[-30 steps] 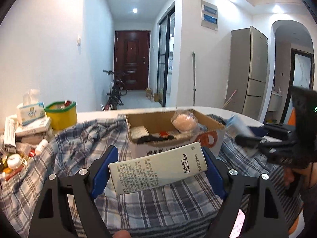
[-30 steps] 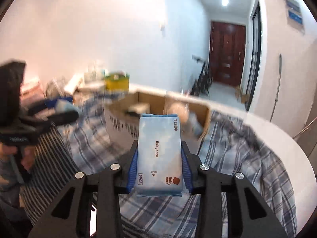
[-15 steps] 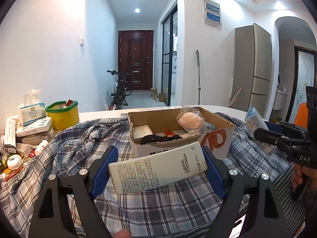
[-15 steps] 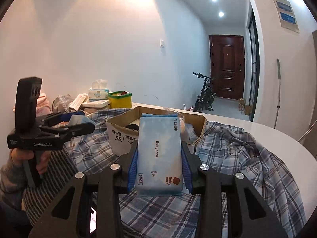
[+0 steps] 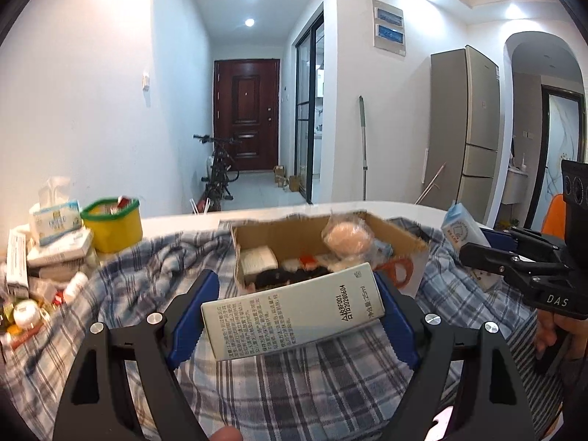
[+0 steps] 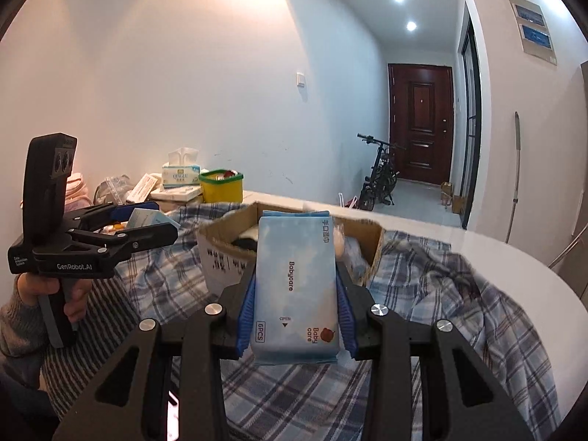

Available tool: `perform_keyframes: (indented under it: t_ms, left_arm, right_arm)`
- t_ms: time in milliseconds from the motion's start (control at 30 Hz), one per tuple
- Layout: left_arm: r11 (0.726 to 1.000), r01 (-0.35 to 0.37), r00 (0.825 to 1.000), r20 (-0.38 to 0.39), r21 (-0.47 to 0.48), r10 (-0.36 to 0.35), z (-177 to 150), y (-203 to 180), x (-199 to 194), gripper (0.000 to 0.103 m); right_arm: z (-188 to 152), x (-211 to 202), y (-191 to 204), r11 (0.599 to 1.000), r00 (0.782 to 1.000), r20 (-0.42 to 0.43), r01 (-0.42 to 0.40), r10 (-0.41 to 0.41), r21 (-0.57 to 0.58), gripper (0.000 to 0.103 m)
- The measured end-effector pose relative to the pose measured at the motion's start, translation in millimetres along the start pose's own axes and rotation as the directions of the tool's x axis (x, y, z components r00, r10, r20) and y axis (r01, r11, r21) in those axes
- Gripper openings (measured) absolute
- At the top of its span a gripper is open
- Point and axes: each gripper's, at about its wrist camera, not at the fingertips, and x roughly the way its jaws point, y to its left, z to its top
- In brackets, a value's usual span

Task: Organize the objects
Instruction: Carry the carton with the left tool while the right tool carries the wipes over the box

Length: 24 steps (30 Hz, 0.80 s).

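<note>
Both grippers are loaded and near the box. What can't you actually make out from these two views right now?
- Cardboard box floor: left wrist view, front part hidden by the held white carton.
- Box interior: right wrist view, mostly blocked by the wipes pack.
- Small items at left edge: cut off, too small to identify.
- Carton's print: too small to read.

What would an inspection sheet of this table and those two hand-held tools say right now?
Surface: plaid cloth over a white table.
Job's things: open cardboard box, partly filled.
Clutter: tissue box, yellow tub, small packets at the table's left end.
Grippers: left tool shut on a white carton; right tool shut on a blue wipes pack.
Cables: nothing seen.
Surroundings: hallway, brown door, bicycle, fridge.
</note>
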Motion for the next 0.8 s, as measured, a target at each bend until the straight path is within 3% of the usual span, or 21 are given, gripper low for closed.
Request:
perform_keyframes:
  t_ms: [133, 500, 667, 800]
  left_arm:
    - [1.0, 0.029, 0.999, 0.039, -0.003, -0.028, 31.3, -4.1, -2.5, 0.085]
    - [1.0, 0.02, 0.99, 0.14, -0.017, -0.018, 117.6, -13.1, 7.8, 0.085]
    - [0.999, 0.005, 0.992, 0.126, -0.032, 0.0, 124.0, -10.0, 43.0, 0.085]
    - [0.999, -0.002, 1.0, 0.028, -0.054, 0.004, 106.6, -5.8, 87.1, 0.085]
  right_arm:
    - [27.3, -1.8, 0.4, 1.0, 0.999, 0.043, -0.008, 0.008, -0.006, 0.038]
    - [99.3, 14.5, -10.1, 1.0, 0.99, 0.142, -0.02, 0.017, 0.019, 0.038]
    - [108.2, 37.2, -23.5, 0.999, 0.988, 0.151, -0.017, 0.009, 0.052, 0.038]
    - [94.0, 61.3, -37.4, 0.992, 0.993, 0.108, -0.049, 0.037, 0.118, 0.037]
